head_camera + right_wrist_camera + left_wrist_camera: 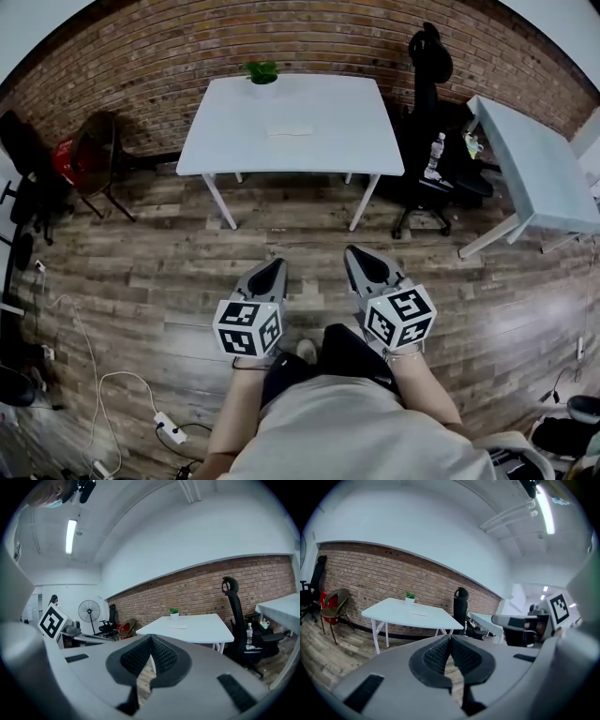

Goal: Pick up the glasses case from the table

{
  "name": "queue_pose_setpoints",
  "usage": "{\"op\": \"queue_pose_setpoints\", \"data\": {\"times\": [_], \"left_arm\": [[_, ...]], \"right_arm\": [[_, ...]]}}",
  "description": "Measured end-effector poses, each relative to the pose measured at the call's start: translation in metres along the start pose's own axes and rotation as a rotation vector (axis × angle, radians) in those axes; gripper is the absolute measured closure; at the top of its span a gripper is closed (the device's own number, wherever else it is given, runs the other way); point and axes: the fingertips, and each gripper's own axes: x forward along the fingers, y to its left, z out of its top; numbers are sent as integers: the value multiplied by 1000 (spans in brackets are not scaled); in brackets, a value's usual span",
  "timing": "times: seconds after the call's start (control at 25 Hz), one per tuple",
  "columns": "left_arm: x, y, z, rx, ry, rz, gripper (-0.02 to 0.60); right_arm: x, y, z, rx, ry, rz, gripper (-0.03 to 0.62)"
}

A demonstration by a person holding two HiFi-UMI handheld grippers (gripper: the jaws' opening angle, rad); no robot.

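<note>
A pale, flat glasses case (291, 132) lies near the middle of a white table (216, 141) that stands against the brick wall. The case shows small in the left gripper view (418, 614) and in the right gripper view (178, 626). Both grippers are held side by side over the wooden floor, well short of the table. My left gripper (277, 266) is shut with nothing in it, and my right gripper (353, 253) is shut and empty too.
A small potted plant (260, 73) stands at the table's far edge. A black office chair (429, 141) and a second white table (544, 169) are at the right. A red chair (89, 155) is at the left. Cables and a power strip (169, 427) lie on the floor.
</note>
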Motion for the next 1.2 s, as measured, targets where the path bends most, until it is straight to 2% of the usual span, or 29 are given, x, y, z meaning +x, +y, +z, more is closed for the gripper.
{"op": "queue_pose_setpoints", "data": {"times": [0.24, 0.56, 0.92, 1.2], "left_arm": [[31, 33, 4, -47, 22, 5, 573], [80, 87, 39, -49, 0, 62, 572], [187, 140, 88, -68, 12, 90, 573], [280, 190, 128, -116, 34, 154, 573]], "right_arm": [[45, -24, 7, 7, 22, -5, 596], [133, -51, 31, -24, 20, 66, 596], [253, -123, 65, -42, 50, 152, 595], [350, -189, 89, -60, 120, 255, 595]]}}
